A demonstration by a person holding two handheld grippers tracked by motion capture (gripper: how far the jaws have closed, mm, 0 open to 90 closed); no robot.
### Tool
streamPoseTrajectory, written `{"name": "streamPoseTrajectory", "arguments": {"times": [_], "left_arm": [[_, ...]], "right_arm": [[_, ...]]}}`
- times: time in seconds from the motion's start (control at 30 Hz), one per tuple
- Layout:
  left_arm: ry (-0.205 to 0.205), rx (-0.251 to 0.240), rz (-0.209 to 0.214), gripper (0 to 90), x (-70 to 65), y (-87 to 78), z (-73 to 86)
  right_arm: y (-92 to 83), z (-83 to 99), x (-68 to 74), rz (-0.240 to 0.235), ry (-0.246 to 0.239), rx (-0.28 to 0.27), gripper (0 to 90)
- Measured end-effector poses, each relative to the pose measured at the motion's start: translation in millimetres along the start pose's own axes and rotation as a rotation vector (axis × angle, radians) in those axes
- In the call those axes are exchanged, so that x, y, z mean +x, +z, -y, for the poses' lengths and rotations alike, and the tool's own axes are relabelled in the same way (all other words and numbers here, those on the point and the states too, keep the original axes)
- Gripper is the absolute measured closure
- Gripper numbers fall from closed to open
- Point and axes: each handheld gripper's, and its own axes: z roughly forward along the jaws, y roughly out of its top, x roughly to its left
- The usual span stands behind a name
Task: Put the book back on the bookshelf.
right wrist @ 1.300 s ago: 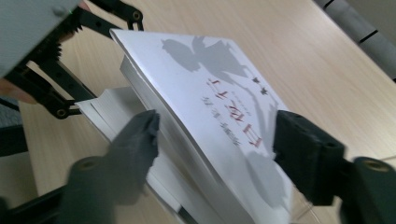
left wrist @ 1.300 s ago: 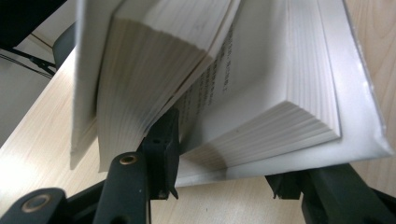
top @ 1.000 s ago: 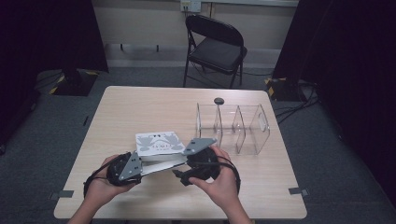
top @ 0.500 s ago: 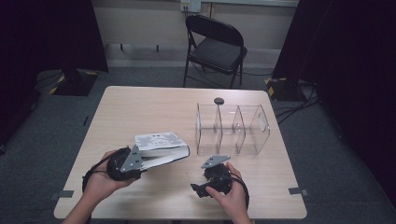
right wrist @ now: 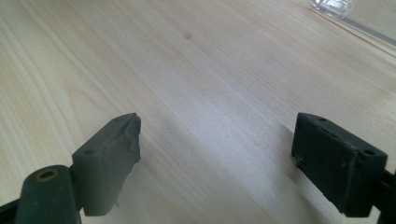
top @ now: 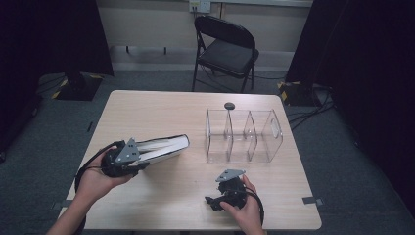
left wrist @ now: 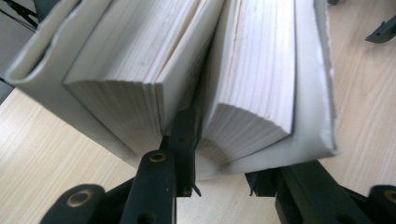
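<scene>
While the left gripper is clamping a thick white book, its jaws have just been closing on part of the page block, one jaw wedged between the pages and the other outside the cover (the left gripper view shows the pages fanning apart around that inner jaw). From where I am standing, the book is sitting at about eight o'clock on the wooden table, spine side leaning up, its far end pointing toward three o'clock. At five o'clock the right gripper is resting low over bare wood, its jaws standing wide apart with nothing between them, having just been opening. A clear three-compartment organizer is standing at roughly three o'clock, well apart from the book, with a small dark object lying just behind it toward twelve.
</scene>
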Motion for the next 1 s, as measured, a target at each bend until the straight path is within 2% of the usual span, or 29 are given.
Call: {"name": "streamPoseTrajectory", "arguments": {"times": [0.2, 0.4, 0.53, 0.6, 0.77, 0.9, 0.93, 1.0], "left_arm": [[-0.031, -0.006, 0.008, 69.9, 10.7, 0.3, -2.2], [-0.041, 0.008, 0.010, 70.6, 17.1, 0.0, -4.3], [-0.052, 0.015, 0.013, 70.8, 18.0, 0.2, -6.0], [-0.049, 0.017, 0.020, 70.9, 18.1, 0.2, -6.2], [-0.013, 0.021, 0.020, 71.2, 15.4, -1.1, -5.5], [-0.013, 0.025, 0.032, 71.5, 14.7, -5.3, -3.8], [0.000, 0.036, 0.041, 71.6, 15.1, -6.7, -3.6], [-0.012, 0.027, 0.040, 72.0, 12.6, -8.3, -2.8]], "right_arm": [[-1.2, 4.1, -3.6, 0.001, -0.004, -0.020, 14.3], [-1.6, 7.1, -4.2, 0.011, -0.017, -0.031, 14.0], [-0.2, 9.0, -1.6, 0.029, -0.057, -0.033, 11.7], [0.4, 9.7, -0.8, 0.035, -0.044, -0.044, 11.5], [1.9, 11.8, -1.1, 0.046, -0.039, -0.072, 10.5], [3.0, 13.1, -0.9, 0.041, -0.041, -0.089, 9.9], [3.0, 13.2, -0.8, 0.042, -0.040, -0.090, 9.9], [3.0, 13.1, -0.8, 0.042, -0.040, -0.089, 9.9]]}}
